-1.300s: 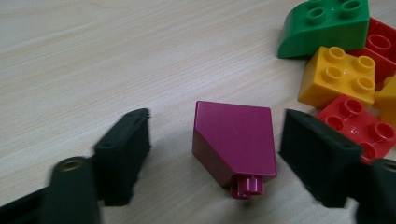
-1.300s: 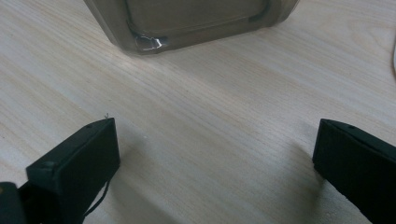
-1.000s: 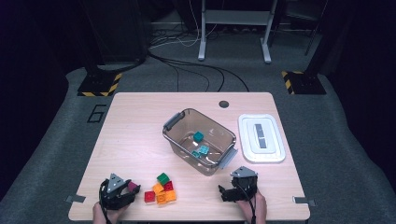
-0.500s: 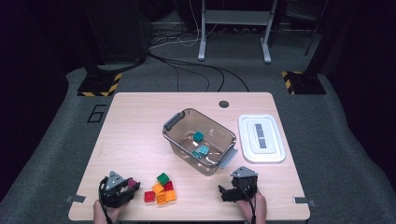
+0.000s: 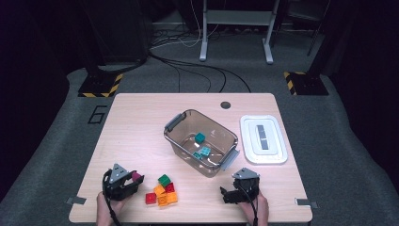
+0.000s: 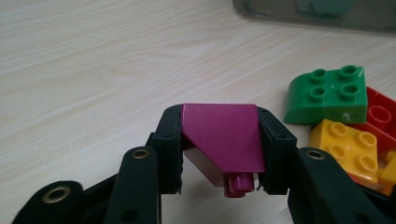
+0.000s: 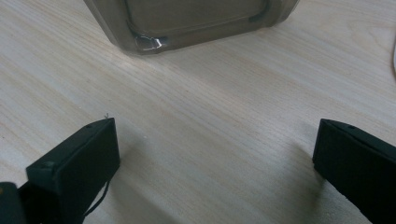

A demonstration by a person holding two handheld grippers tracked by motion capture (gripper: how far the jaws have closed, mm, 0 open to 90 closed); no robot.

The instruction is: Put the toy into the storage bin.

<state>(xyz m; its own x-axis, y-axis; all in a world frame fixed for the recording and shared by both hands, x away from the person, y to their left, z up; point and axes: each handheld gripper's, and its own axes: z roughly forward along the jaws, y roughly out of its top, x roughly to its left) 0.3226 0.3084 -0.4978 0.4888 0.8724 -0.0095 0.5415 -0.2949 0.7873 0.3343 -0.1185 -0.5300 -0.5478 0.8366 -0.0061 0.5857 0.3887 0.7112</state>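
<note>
The left claw (image 6: 219,154) is clenched on the magenta brick (image 6: 223,140), and the clear bin (image 5: 201,141) lies ahead to its right across the bench (image 5: 136,122), nearer the released right claw (image 5: 230,195).
</note>
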